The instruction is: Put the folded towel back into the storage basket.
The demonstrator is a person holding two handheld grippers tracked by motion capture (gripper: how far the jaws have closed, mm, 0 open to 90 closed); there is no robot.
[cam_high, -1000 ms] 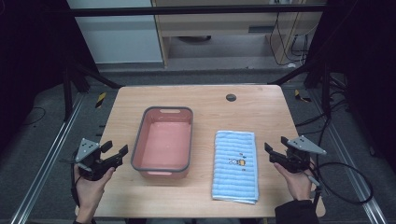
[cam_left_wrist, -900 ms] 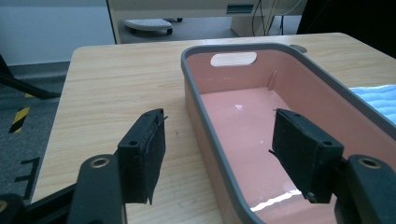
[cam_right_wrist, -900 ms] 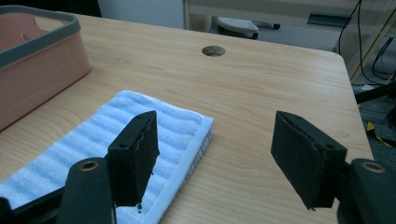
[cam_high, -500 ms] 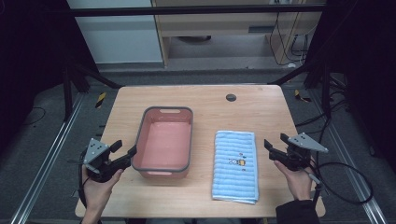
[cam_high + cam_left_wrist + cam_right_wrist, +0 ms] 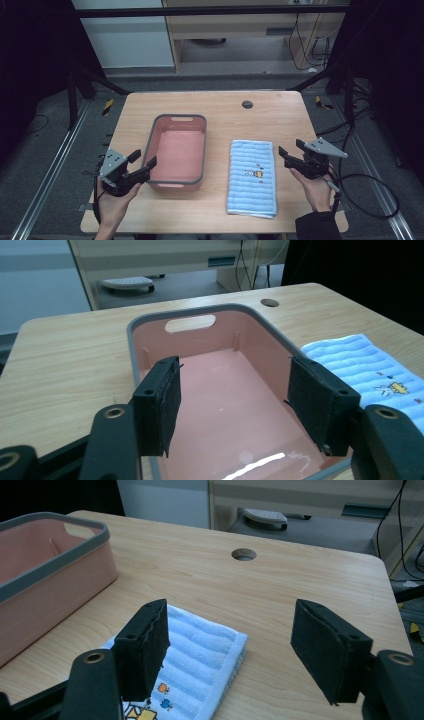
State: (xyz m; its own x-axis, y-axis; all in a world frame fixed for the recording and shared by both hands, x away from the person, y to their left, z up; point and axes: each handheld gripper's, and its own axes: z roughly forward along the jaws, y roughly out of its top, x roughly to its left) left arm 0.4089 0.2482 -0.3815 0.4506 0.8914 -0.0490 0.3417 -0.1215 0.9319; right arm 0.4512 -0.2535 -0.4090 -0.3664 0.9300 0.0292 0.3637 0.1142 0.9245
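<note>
A pink basin with a grey rim (image 5: 204,150) sits empty at the table's middle left; its rim (image 5: 200,313) and rim (image 5: 50,570) also show in the gripper views. To its right lies a folded blue towel (image 5: 252,177) with a small cartoon print, towel (image 5: 360,365), towel (image 5: 200,650). My left gripper (image 5: 143,158) hovers at the basin's near-left corner. It is open, its jaws have just been closing a little, and the left gripper (image 5: 235,371) holds nothing. My right gripper (image 5: 290,147) is open beside the towel's far right edge, and the right gripper (image 5: 232,615) is empty.
A round cable hole (image 5: 247,104) sits in the wooden tabletop (image 5: 225,120) near its far edge. Metal rails and cables run along the floor on both sides. A cable trails from the right gripper off the table's right edge.
My left gripper has moved right, from beside the table's left edge to the basin's near-left corner. The right gripper, basin and towel have stayed put.
</note>
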